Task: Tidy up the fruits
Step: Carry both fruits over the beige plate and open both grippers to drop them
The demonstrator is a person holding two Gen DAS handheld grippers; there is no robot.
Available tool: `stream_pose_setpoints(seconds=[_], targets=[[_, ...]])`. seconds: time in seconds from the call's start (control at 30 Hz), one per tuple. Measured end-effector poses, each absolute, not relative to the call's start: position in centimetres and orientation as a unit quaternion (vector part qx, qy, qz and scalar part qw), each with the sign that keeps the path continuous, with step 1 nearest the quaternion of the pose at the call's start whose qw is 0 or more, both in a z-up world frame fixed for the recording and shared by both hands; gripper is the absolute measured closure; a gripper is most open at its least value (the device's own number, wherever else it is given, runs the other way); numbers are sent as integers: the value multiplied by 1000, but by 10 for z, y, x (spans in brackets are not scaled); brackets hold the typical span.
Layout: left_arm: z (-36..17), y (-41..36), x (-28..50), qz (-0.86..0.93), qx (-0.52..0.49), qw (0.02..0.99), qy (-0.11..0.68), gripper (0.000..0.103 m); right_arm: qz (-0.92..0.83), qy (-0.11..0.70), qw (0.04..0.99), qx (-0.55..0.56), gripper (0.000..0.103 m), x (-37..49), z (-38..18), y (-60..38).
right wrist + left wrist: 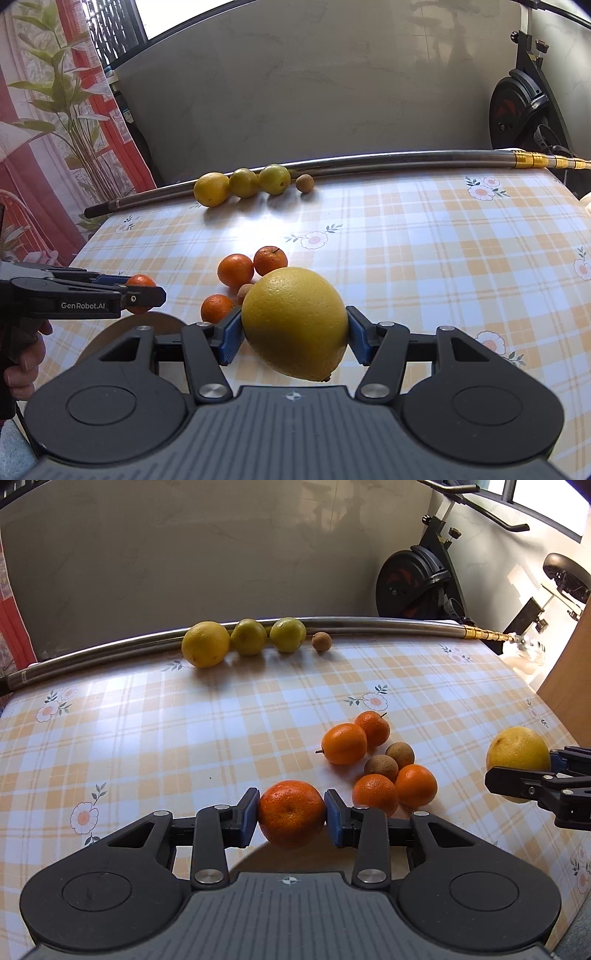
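Gripping 1 mandarin (291,814) in our left claw (291,816) and 1 large lemon (295,324) in our right claw (294,336), both clear of the table, we see the yellow row (243,639) ahead and leftward, long axis crosswise, nearer our left hand.

A pale grey wall (184,554) stands ahead of the tongs, beyond the checked, flowered worktop (147,720). An exercise bike (417,579) sits to their right, a red-and-white leaf-print curtain (48,122) to their left. Daylight enters through a window (546,498) at upper right.
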State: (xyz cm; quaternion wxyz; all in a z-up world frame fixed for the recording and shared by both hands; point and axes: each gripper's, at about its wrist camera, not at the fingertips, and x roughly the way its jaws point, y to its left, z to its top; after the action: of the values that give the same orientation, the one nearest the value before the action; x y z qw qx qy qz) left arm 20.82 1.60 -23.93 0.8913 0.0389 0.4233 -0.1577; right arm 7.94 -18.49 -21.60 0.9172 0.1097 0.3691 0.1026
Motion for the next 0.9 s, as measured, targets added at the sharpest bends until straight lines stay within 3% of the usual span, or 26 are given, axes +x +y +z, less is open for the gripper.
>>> stream_pose_setpoints(seconds=[0.43,0.9], targets=[[-238,76,133,-156,-10,887,434,63,160,410,892,108,44,43,-222,-127],[-256,78,107,-171,45,883,434,63,172,451,872,80,44,30,-239,-90]])
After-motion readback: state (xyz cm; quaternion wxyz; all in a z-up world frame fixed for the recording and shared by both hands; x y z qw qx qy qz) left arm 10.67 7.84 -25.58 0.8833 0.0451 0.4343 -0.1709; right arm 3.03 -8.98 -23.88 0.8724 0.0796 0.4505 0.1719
